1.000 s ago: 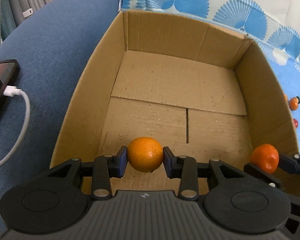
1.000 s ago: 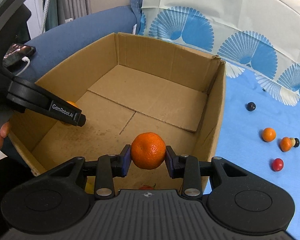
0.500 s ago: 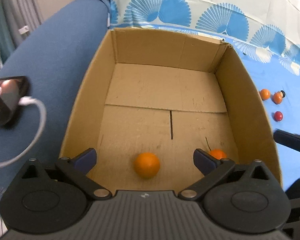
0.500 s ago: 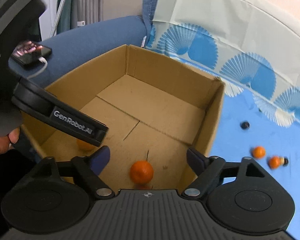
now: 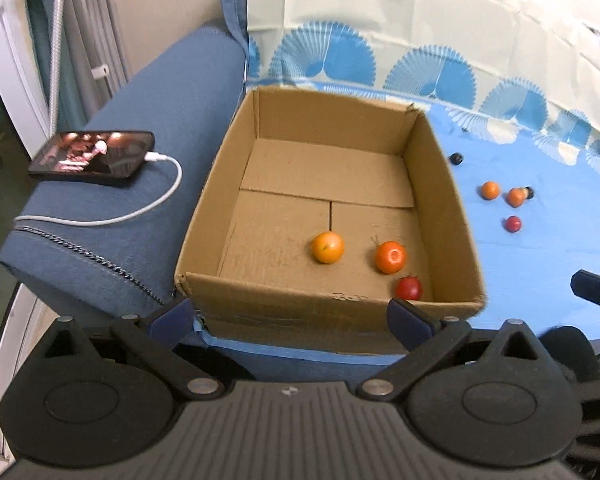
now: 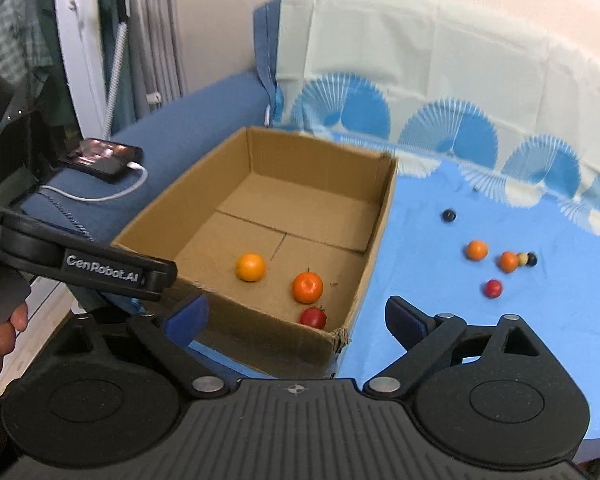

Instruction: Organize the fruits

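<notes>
Both hand-held grippers hang wide apart and carry nothing: the left hand-held gripper (image 5: 290,314) sits just short of the box's (image 5: 320,304) near wall, the right hand-held gripper (image 6: 296,316) over its near right corner. Inside the box, near the front, lie three fruits: a yellow-orange one (image 5: 327,247), a deeper orange one (image 5: 390,257) just to its right, and a red one (image 5: 408,288) tucked by the front right corner. Out on the blue cloth (image 6: 540,320), well apart from the box, sit two small oranges (image 6: 476,250), a red ball (image 6: 493,288) and dark ones (image 6: 447,215). A phone (image 5: 94,158) on its cable (image 5: 140,212) rests on the sofa arm (image 5: 120,240), left of the box.
</notes>
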The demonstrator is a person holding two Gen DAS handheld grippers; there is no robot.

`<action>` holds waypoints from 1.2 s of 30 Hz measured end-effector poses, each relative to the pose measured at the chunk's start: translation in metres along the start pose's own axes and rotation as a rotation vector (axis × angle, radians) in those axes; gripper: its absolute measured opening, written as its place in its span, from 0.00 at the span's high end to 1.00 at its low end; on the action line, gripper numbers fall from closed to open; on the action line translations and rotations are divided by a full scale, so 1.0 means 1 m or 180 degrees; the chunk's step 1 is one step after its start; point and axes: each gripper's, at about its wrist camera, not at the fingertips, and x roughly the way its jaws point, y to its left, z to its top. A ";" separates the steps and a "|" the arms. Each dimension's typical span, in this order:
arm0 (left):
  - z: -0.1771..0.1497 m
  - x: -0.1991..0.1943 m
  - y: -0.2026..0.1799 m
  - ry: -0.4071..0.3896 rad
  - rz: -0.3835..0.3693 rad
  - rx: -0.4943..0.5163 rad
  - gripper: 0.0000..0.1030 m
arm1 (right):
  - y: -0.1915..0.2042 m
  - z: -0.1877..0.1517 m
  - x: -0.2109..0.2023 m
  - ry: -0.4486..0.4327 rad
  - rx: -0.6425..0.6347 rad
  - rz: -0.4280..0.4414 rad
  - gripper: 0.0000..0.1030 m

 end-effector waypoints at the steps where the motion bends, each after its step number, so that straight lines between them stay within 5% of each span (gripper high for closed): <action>1: -0.002 -0.007 -0.002 -0.0035 0.0002 0.0002 0.00 | 0.002 -0.003 -0.007 -0.0035 -0.0020 -0.0005 0.06; 17: -0.027 -0.078 -0.022 -0.0441 0.0047 0.0063 0.00 | 0.004 -0.021 -0.079 -0.0495 -0.0025 -0.0047 0.02; 36: -0.032 -0.097 -0.020 -0.0560 0.0030 0.0052 0.00 | 0.009 -0.024 -0.098 -0.0618 -0.0050 -0.0066 0.02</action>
